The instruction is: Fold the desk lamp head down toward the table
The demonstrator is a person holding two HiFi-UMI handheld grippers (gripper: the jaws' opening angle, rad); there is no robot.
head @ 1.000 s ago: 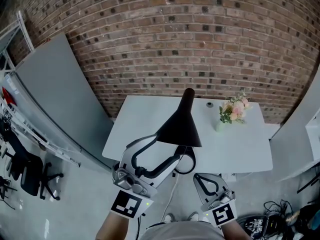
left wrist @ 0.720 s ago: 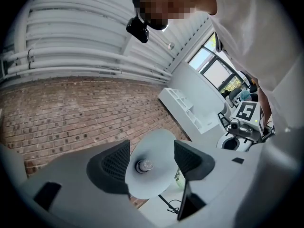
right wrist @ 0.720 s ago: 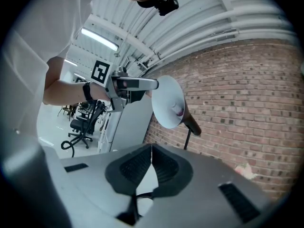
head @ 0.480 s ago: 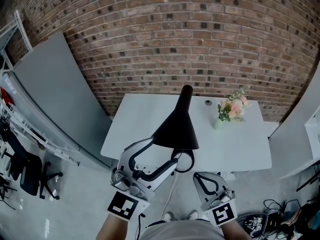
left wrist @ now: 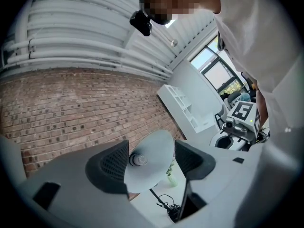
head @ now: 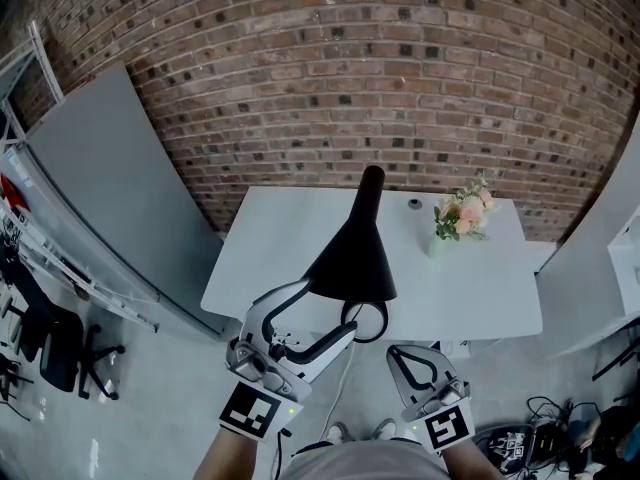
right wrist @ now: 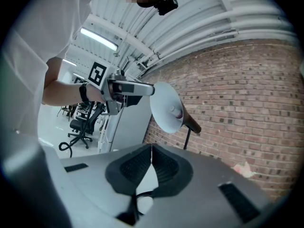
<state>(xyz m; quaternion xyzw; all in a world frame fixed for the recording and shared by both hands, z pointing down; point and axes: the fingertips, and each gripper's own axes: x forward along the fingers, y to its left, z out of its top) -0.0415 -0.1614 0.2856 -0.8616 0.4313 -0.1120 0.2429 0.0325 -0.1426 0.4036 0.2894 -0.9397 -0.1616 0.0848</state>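
The desk lamp stands on the white table [head: 270, 238], its black cone shade [head: 352, 253] tilted up toward me. My left gripper [head: 332, 310] reaches level at the shade's near rim. Its jaws are opening wide, one finger above the rim and one below, and neither pad presses on it. In the left gripper view the shade's white inside [left wrist: 154, 148] and bulb [left wrist: 138, 160] fill the gap of the left gripper [left wrist: 151, 161]. My right gripper [head: 420, 360] hangs back before the table, shut with nothing in it; its pads [right wrist: 142, 167] meet. From there I see the shade [right wrist: 166, 109] and left gripper [right wrist: 142, 89].
A small vase of pink flowers [head: 462, 218] and a small dark object [head: 415, 205] sit at the table's far right. The lamp's cable [head: 368, 320] loops at the near edge. A grey panel [head: 110, 188] leans at left, with an office chair [head: 55, 348] below it.
The left gripper's jaws have spread a little wider around the shade's rim and rolled slightly. The right gripper has kept still.
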